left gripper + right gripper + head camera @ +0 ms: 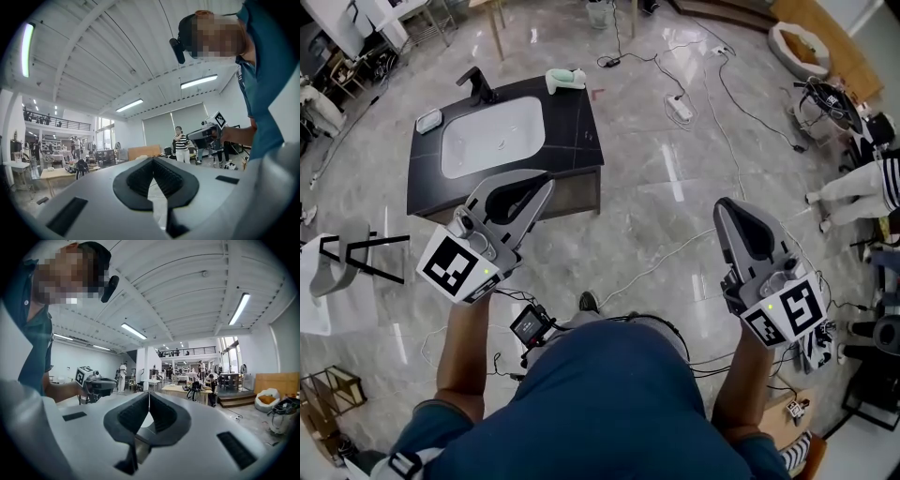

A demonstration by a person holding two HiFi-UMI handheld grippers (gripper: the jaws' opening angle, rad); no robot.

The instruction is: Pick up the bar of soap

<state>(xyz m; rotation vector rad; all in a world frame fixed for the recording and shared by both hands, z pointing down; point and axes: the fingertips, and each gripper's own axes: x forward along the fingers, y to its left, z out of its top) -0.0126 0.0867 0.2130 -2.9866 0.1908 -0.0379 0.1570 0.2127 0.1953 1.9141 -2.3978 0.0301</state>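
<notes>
2 empty, clenched claws — left claw (pixel 546 181), right claw (pixel 723 202) — hang well short of the bar of soap (pixel 428 120).

No word, number or brand name can be read in any view. The only printed marks are black-and-white square patterns, not letters. They sit on the left marker cube (pixel 455 265), carried by the left tool (pixel 546 185), and on the right marker cube (pixel 794 312), carried by the right tool (pixel 722 206). A small device (pixel 530 323) at the person's waist has a pale screen, but whatever is on it is too small to make out.
</notes>
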